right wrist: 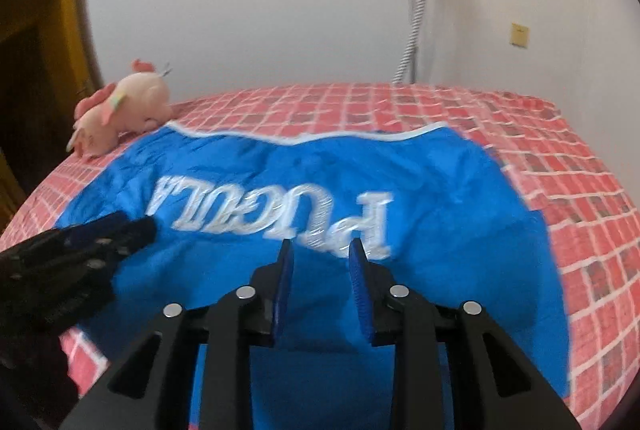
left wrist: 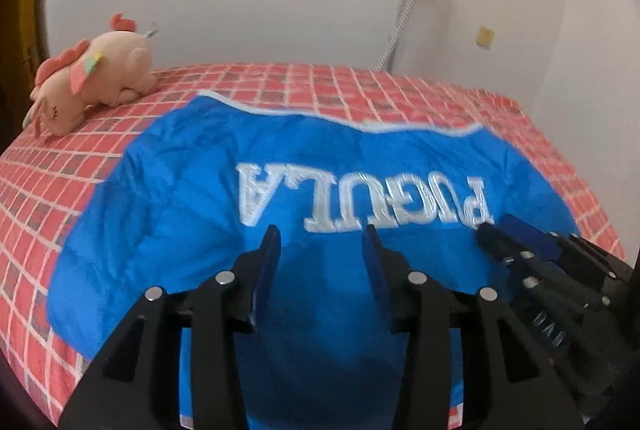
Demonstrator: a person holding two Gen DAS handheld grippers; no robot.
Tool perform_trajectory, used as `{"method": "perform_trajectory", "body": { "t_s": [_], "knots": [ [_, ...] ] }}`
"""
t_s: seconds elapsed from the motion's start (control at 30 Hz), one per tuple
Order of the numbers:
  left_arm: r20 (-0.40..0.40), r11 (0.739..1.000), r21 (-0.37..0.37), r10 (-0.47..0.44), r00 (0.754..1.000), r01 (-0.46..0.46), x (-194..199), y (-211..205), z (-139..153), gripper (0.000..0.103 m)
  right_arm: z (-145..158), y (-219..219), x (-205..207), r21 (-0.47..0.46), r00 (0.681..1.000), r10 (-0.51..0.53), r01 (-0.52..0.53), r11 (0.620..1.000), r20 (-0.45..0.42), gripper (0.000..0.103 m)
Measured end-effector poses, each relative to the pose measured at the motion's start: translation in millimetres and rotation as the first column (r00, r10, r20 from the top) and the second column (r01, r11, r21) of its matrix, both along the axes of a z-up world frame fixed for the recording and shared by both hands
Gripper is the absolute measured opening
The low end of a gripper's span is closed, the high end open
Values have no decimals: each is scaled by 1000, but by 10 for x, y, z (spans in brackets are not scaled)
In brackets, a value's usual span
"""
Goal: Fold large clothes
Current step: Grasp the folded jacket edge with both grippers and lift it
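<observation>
A big blue jacket (left wrist: 312, 190) lies spread on a bed (left wrist: 80, 166) with a red checked cover, white letters across its back reading upside down from the claws. The left claw (left wrist: 320, 234) hangs over the near part of the jacket, its jaws parted with only blue cloth seen beyond the gap; nothing is gripped. The right claw (right wrist: 322, 248) hangs beside it over the same stretch, just short of the lettering, its jaws also apart but narrower, and it too grips nothing. Each claw shows at the edge of the other's view, close alongside. Beyond the claws, past the jacket's white-edged far hem, a pink stuffed toy (left wrist: 92, 82) lies on the cover off to the left. A pale wall (right wrist: 260, 10) rises behind the bed.
</observation>
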State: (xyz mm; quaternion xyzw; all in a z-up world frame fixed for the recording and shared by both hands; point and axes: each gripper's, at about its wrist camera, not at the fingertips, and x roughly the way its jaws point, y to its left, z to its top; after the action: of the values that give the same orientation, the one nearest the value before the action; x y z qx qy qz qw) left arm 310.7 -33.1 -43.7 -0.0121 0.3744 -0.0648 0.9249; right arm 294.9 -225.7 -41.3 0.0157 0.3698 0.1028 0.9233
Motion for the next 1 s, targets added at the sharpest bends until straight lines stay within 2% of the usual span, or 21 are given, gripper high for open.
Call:
{"method": "perform_trajectory", "body": {
  "t_s": [0.07, 0.17, 0.33, 0.43, 0.5, 0.53, 0.57, 0.6, 0.67, 0.73, 0.8, 0.9, 1.0],
  "knots": [
    [-37, 1000, 25, -4, 999, 5, 53, -38, -158, 43, -134, 37, 46, -45, 1000, -14, 14, 999, -13, 28],
    [-36, 995, 97, -13, 999, 17, 86, -111, -287, 43, -233, 63, 84, -68, 999, -27, 24, 997, -42, 28],
    [-61, 997, 76, -9, 998, 13, 120, -74, -320, 43, -277, 71, 79, -78, 998, -29, 24, 997, -58, 28],
    [-89, 999, 36, -26, 996, 29, 126, -8, -221, 41, -172, 10, 75, -55, 997, 6, -10, 998, -73, 28],
    [-100, 999, 16, -27, 995, 29, 114, 69, -111, 43, 16, -110, 58, -5, 998, 16, -16, 1000, -61, 30],
    [-97, 999, 36, -6, 995, 9, 119, 148, -4, 54, 147, -212, 52, 9, 999, -2, 2, 1000, -41, 32],
    [-76, 999, 46, 20, 997, -16, 118, 262, 122, 68, 267, -338, 54, 5, 999, -37, 38, 999, -33, 38],
    [-59, 999, 44, 35, 998, -32, 107, 343, 202, 74, 352, -456, 64, 4, 997, -68, 68, 998, -33, 50],
    [-40, 993, 77, 89, 995, -86, 132, 622, 385, 85, 488, -774, 102, -6, 988, -147, 147, 989, -54, 67],
    [-66, 986, 119, 124, 990, -116, 199, 897, 432, 89, 514, -1015, 151, -30, 977, -199, 198, 980, -78, 72],
    [-117, 984, 111, 149, 982, -137, 286, 1167, 366, 89, 449, -1270, 233, -18, 963, -234, 234, 972, -130, 81],
    [-199, 988, 45, 154, 968, -148, 436, 1461, 200, 89, 272, -1501, 345, 59, 954, -202, 220, 974, -223, 83],
    [-272, 990, -57, 107, 956, -127, 522, 1606, -42, 90, 70, -1553, 447, 110, 943, -151, 191, 975, -295, 89]
  ]
}}
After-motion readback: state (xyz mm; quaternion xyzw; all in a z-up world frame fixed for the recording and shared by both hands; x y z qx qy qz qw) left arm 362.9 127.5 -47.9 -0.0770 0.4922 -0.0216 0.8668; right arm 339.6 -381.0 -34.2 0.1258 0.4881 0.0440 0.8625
